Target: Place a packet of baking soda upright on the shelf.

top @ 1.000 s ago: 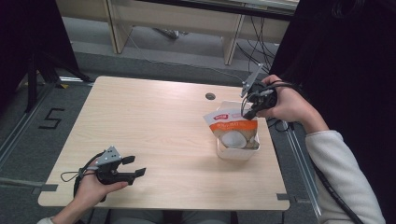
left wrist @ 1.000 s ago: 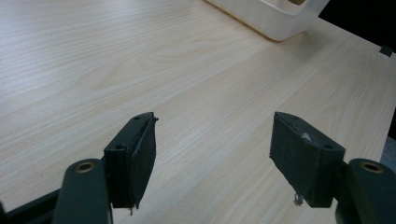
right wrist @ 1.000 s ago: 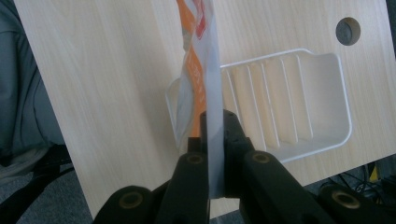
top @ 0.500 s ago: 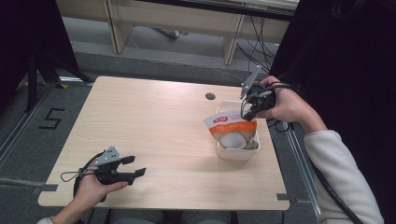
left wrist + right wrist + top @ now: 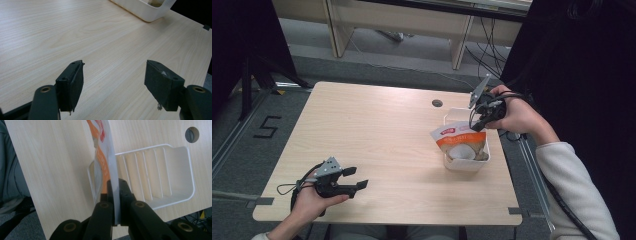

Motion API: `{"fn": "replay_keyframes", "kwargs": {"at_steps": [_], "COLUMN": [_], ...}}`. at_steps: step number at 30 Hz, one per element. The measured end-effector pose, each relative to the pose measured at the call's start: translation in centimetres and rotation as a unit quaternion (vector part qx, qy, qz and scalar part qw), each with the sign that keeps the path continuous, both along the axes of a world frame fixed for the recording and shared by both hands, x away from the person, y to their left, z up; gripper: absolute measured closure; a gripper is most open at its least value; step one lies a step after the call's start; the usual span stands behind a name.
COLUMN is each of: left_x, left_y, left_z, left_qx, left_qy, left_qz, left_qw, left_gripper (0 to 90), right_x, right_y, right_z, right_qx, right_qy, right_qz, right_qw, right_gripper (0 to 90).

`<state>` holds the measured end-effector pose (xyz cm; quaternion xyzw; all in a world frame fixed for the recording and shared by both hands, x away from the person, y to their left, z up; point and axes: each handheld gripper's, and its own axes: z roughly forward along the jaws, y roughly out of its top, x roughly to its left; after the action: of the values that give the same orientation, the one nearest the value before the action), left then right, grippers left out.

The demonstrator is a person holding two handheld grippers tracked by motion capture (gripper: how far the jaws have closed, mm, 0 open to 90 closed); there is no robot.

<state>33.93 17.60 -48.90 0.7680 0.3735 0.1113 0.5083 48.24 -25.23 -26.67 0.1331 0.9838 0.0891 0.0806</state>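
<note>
An orange and white snack bag (image 5: 459,142) hangs over a white plastic basket (image 5: 466,163) at the table's right side. My right gripper (image 5: 477,123) is shut on the bag's top edge; in the right gripper view the bag (image 5: 105,157) rises edge-on from between the closed jaws, above the ribbed basket (image 5: 160,175). My left gripper (image 5: 354,179) rests low near the table's front left, held open with nothing between its fingers (image 5: 72,85). The basket's corner (image 5: 147,10) lies far ahead of it.
The light wooden table (image 5: 377,130) has a round cable hole (image 5: 437,103) just behind the basket. Its right edge runs close beside the basket. Shelving legs and cables stand on the floor beyond the far edge.
My right gripper has shifted slightly with the bag, which now hangs a little lower over the basket. The left gripper has stayed put.
</note>
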Motion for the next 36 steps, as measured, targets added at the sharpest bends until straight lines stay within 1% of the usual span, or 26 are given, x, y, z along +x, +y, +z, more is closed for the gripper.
{"fn": "replay_keyframes", "kwargs": {"at_steps": [1, 2, 4, 5, 11, 12, 13, 15, 16, 17, 18, 20, 22, 23, 24, 28, 29, 30, 31, 32, 35, 36], "left_x": [0.0, -0.1, -0.1, -0.1, -0.1, 0.0, -0.1, -0.1, -0.1, -0.1, -0.1, -0.1, -0.1, -0.1, -0.1, -0.1, -0.1, -0.1, -0.1, -0.1, -0.1, -0.1], "left_y": [0.0, -0.1, -0.1, -0.1, -0.1, 0.0, -0.1, -0.1, -0.1, -0.1, -0.1, -0.1, -0.1, -0.1, -0.1, -0.1, -0.1, -0.1, -0.1, -0.1, -0.2, -0.2], "left_z": [0.0, 0.0, 0.0, 0.0, 0.0, 0.0, 0.0, 0.0, -0.1, -0.1, -0.1, -0.1, 0.0, -0.1, 0.0, -0.1, -0.1, -0.1, 0.0, -0.1, 0.0, 0.0], "left_qx": [0.000, -0.006, -0.006, -0.003, -0.006, -0.002, -0.004, -0.005, -0.006, -0.006, -0.006, -0.006, -0.005, -0.006, -0.005, -0.005, -0.005, -0.005, -0.004, -0.006, -0.008, -0.008], "left_qy": [0.000, 0.007, 0.006, 0.004, 0.006, 0.002, 0.005, 0.006, 0.006, 0.006, 0.006, 0.006, 0.007, 0.006, 0.006, 0.006, 0.006, 0.006, 0.007, 0.005, 0.006, 0.006], "left_qz": [0.000, 0.005, 0.007, 0.005, 0.006, 0.002, 0.006, 0.007, 0.007, 0.007, 0.006, 0.006, 0.006, 0.007, 0.007, 0.006, 0.005, 0.005, 0.008, 0.006, 0.007, 0.007], "left_qw": [1.0000, 0.9999, 0.9999, 1.0000, 0.9999, 1.0000, 1.0000, 0.9999, 0.9999, 0.9999, 0.9999, 0.9999, 0.9999, 0.9999, 0.9999, 0.9999, 1.0000, 1.0000, 0.9999, 0.9999, 0.9999, 0.9999], "left_gripper": [30.7, 30.7, 30.7, 30.8, 30.8, 30.8, 30.8, 30.8, 30.8, 30.8, 30.8, 30.8, 30.8, 30.8, 30.8, 30.8, 30.8, 30.8, 30.8, 30.8, 30.2, 30.0], "right_x": [0.0, 0.0, 0.1, 0.2, 0.2, 0.1, 0.0, 0.1, 0.0, 0.0, 0.0, 0.1, 0.1, 0.2, 0.1, 0.1, 0.0, 0.0, 0.2, 0.1, 0.3, 0.4], "right_y": [0.0, 0.0, -0.1, -0.1, -0.3, -0.4, -0.4, -0.5, -0.6, -0.6, -0.7, -0.9, -1.0, -1.2, -1.2, -1.7, -1.9, -1.9, -2.2, -2.3, -2.8, -2.9], "right_z": [-0.1, -0.1, -0.2, -0.3, -0.7, -0.7, -0.8, -1.0, -1.0, -1.0, -1.1, -1.3, -1.5, -1.6, -1.8, -2.3, -2.4, -2.4, -2.7, -2.8, -3.3, -3.4], "right_qx": [0.001, 0.002, 0.004, 0.005, 0.012, 0.009, 0.011, 0.009, 0.014, 0.014, 0.014, 0.019, 0.019, 0.020, 0.019, 0.019, 0.014, 0.014, 0.007, 0.005, 0.004, 0.000], "right_qy": [0.000, -0.001, 0.000, 0.002, 0.006, 0.004, 0.007, 0.006, 0.011, 0.011, 0.010, 0.012, 0.014, 0.015, 0.013, 0.013, 0.013, 0.013, 0.015, 0.011, 0.016, 0.014], "right_qz": [0.000, 0.000, 0.001, 0.008, 0.003, -0.001, -0.008, -0.002, -0.006, -0.006, -0.014, -0.006, -0.012, -0.008, -0.016, -0.021, -0.030, -0.030, -0.026, -0.032, -0.037, -0.039], "right_qw": [1.0000, 1.0000, 1.0000, 0.9999, 0.9999, 1.0000, 0.9999, 0.9999, 0.9998, 0.9998, 0.9998, 0.9997, 0.9996, 0.9997, 0.9996, 0.9995, 0.9994, 0.9994, 0.9995, 0.9994, 0.9992, 0.9991], "right_gripper": [90.0, 90.0, 90.0, 90.0, 90.0, 90.0, 90.0, 90.0, 90.0, 90.0, 90.0, 90.0, 90.0, 90.0, 90.0, 90.0, 90.0, 90.0, 90.0, 90.0, 90.0, 90.0]}}
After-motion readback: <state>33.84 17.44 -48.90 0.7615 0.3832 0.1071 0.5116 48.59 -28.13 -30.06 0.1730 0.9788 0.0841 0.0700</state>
